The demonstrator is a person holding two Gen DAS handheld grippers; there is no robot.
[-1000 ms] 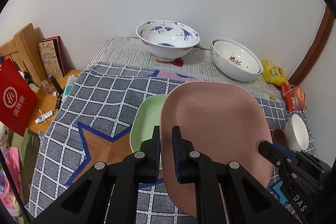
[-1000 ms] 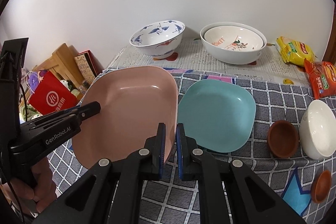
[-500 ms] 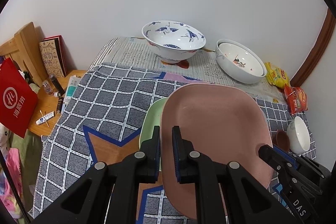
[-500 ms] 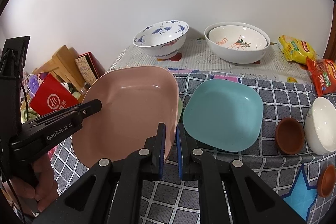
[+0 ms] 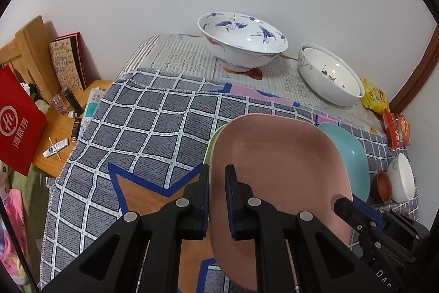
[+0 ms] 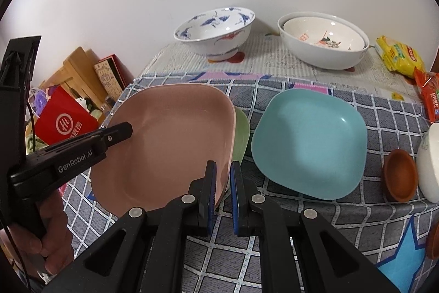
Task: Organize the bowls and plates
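Note:
A pink plate (image 5: 277, 169) (image 6: 170, 142) is held above the table by both grippers. My left gripper (image 5: 217, 183) is shut on its left rim. My right gripper (image 6: 222, 180) is shut on its right rim. A green plate (image 6: 241, 133) (image 5: 212, 142) lies on the checked cloth beneath it, mostly hidden. A teal plate (image 6: 310, 142) (image 5: 351, 153) lies flat to the right. A blue-patterned bowl (image 5: 242, 41) (image 6: 216, 30) and nested white bowls (image 5: 329, 74) (image 6: 323, 41) stand at the back.
A small white bowl (image 5: 402, 177) and a brown saucer (image 6: 400, 175) sit at the right edge. Snack packets (image 6: 400, 56) lie at the back right. A low wooden side table (image 5: 57, 128) with a red bag and small items stands left.
The pink plate has been carried a little to the right and up over the green plate, with both grippers still clamped on it. The teal plate has come into the left wrist view.

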